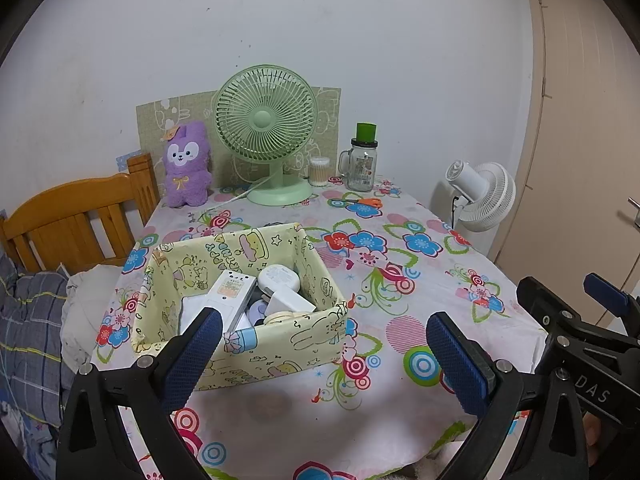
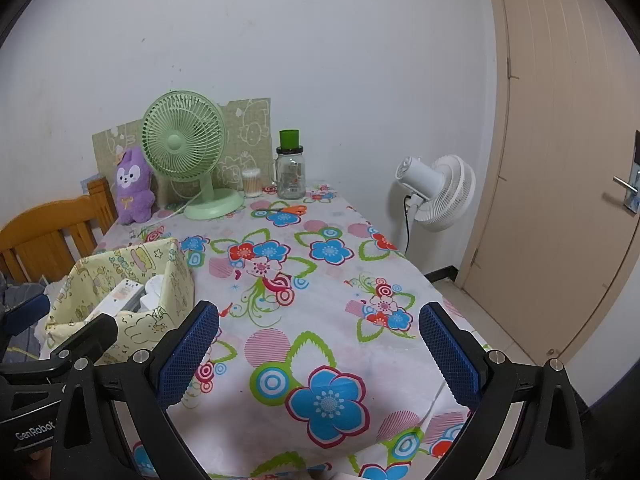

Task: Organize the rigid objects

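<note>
Tools: left tool (image 1: 324, 354) and right tool (image 2: 318, 346) both spread, empty.
Box (image 1: 280, 344): 11 o'clock, filled.
Left: scissors (image 1: 362, 201), 12 o'clock on tabletop (image 1: 400, 344).

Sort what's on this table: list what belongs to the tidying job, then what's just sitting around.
Job:
storage box
remote in the box
white gadget in the box
scissors, loose on the cloth

Lying about:
green fan
purple plush
jar
cotton swabs
white fan, off the table
</note>
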Demonstrator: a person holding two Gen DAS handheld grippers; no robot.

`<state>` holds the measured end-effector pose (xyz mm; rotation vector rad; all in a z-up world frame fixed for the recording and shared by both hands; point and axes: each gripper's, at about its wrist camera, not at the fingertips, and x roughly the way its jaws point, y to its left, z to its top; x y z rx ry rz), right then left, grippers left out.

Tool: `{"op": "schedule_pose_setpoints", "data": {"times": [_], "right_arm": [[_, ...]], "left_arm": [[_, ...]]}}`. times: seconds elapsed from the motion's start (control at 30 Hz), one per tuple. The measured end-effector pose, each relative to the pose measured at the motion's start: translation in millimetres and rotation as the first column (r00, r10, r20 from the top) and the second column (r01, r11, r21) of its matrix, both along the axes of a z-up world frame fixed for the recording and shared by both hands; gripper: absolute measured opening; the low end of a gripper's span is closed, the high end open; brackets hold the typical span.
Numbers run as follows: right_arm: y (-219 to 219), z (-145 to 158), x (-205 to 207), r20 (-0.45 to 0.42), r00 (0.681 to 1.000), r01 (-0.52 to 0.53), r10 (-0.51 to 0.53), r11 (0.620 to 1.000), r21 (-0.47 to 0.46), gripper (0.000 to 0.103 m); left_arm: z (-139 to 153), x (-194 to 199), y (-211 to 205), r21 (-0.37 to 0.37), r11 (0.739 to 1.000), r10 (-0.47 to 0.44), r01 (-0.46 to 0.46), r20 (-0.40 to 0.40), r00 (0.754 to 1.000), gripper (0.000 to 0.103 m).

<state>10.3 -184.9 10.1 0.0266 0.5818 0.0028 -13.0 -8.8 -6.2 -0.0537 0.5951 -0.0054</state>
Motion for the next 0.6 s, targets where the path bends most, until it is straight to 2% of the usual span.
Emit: {"op": "schedule_pose_setpoints", "data": {"times": [0.6], "right_arm": [[-0.1, -1.3, 1.6, -0.006, 1.0, -0.001, 0.001, 1.0, 0.003, 0.101]], "left_arm": [[-1.3, 2.0, -0.4, 0.003, 1.0, 0.003, -0.003, -0.004, 1.0, 0.103]]}}
